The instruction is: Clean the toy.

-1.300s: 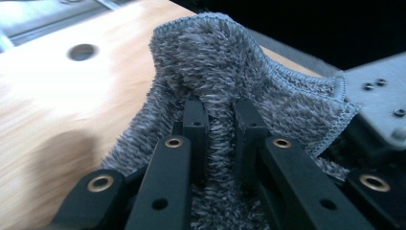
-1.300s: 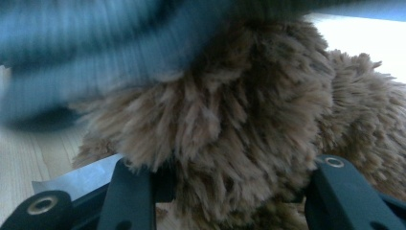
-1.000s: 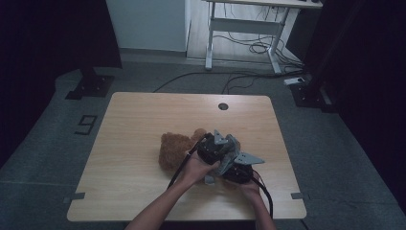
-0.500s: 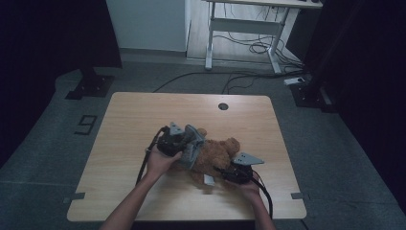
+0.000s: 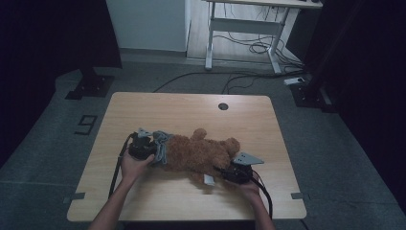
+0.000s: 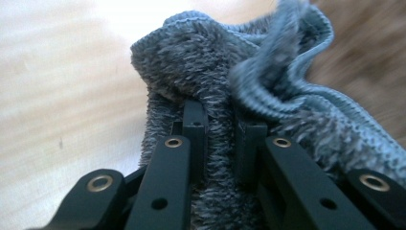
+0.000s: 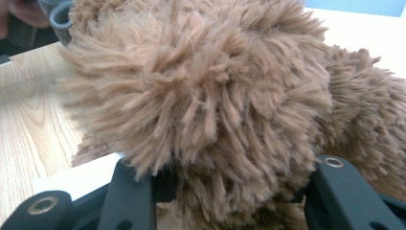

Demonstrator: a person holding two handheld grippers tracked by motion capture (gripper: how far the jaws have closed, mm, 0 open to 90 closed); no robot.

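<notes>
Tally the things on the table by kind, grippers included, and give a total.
Brown plush toy: 1
Grey-blue cloth: 1
Grippers: 2, left gripper and right gripper
Total: 4

Numeral "9" [image 5: 86,124] marked on the grey floor, left of the table [image 5: 191,108]

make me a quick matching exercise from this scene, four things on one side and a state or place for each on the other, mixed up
Things:
1. left gripper
2. right gripper
3. grey cloth
4. white tag

States or places:
A. bunched at the left end of the brown plush toy
B. jaws around brown fur
C. jaws pinching grey fabric
D. on the table beside the toy's near edge

Pairs: 1-C, 2-B, 3-A, 4-D
</notes>
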